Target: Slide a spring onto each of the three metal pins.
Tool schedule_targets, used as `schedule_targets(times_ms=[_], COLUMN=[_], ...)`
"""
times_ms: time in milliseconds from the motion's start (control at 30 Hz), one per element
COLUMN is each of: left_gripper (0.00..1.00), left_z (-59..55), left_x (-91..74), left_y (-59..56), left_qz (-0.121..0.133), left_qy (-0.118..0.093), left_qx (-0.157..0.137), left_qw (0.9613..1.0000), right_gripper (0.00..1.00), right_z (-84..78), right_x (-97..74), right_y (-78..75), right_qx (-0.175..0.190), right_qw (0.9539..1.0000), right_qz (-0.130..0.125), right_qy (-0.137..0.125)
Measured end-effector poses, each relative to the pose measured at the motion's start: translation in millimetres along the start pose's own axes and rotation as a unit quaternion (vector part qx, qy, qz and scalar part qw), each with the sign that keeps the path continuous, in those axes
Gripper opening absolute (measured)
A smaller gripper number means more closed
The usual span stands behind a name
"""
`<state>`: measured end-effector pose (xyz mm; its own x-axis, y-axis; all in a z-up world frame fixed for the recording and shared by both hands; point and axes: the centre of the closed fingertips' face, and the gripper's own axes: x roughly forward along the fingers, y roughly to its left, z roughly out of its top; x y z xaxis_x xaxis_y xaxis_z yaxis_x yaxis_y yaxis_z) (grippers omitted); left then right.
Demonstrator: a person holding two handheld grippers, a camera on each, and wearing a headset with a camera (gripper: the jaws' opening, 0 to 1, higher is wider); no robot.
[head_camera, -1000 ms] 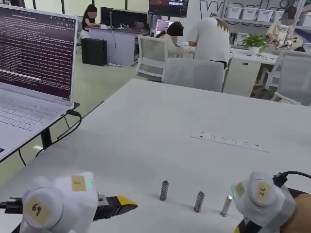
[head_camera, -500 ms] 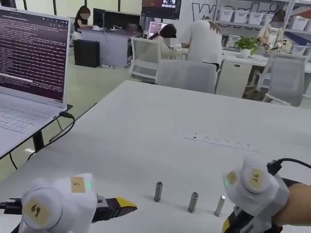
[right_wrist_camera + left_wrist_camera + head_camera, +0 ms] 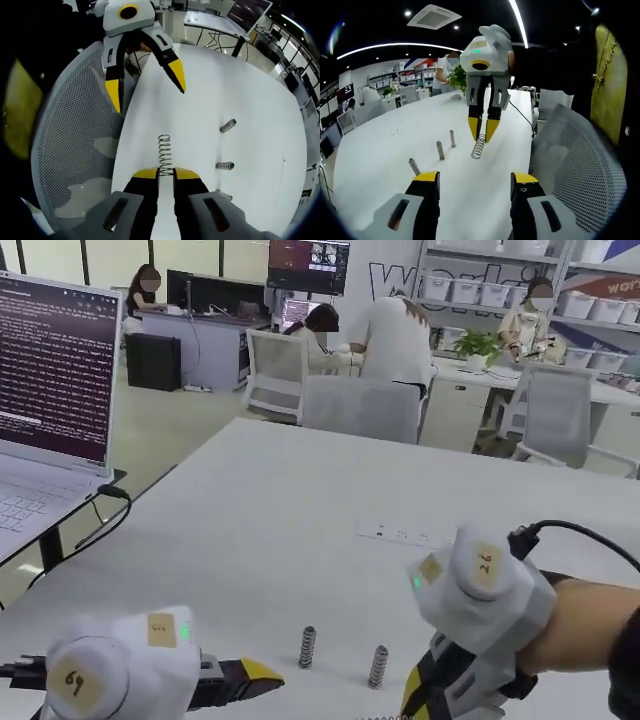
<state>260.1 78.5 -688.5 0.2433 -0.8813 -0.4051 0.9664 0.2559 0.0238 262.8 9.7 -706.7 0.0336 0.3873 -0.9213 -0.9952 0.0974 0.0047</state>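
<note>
bright, even indoor light from ceiling strips (image 3: 519,21) and small spots (image 3: 408,13); the white surface (image 3: 300,510) carries only faint, soft shadows. both gripper views bulge and bend toward their edges; distant background soft.

The white desk (image 3: 250,520) carries a flat white socket strip (image 3: 395,534). Nearer to the person than the socket strip, three metal pins stand upright in one row on the desk top. The first pin (image 3: 307,647) and the second pin (image 3: 378,667) each have a spring around them. The bare pin (image 3: 452,138) stands at the end of the row.
</note>
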Motion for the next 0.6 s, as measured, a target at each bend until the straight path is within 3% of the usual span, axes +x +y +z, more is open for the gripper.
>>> schedule_targets(times_ms=[267,600], left_gripper=[0.47,0.34], left_z=[6.2,10.4], left_x=[7.1,21.3], left_y=[-3.6,-3.1], left_qz=[-0.018,-0.023], left_qy=[0.011,0.034], left_qx=[0.026,0.052], left_qw=[0.9994,0.9978], right_gripper=[0.08,0.08], right_z=[22.1,25.7], right_x=[-2.2,2.4], right_y=[8.1,8.6], right_qx=[-0.024,-0.024], right_qw=[0.9997,0.9992], right_qz=[0.005,0.008], right_qy=[0.006,0.031])
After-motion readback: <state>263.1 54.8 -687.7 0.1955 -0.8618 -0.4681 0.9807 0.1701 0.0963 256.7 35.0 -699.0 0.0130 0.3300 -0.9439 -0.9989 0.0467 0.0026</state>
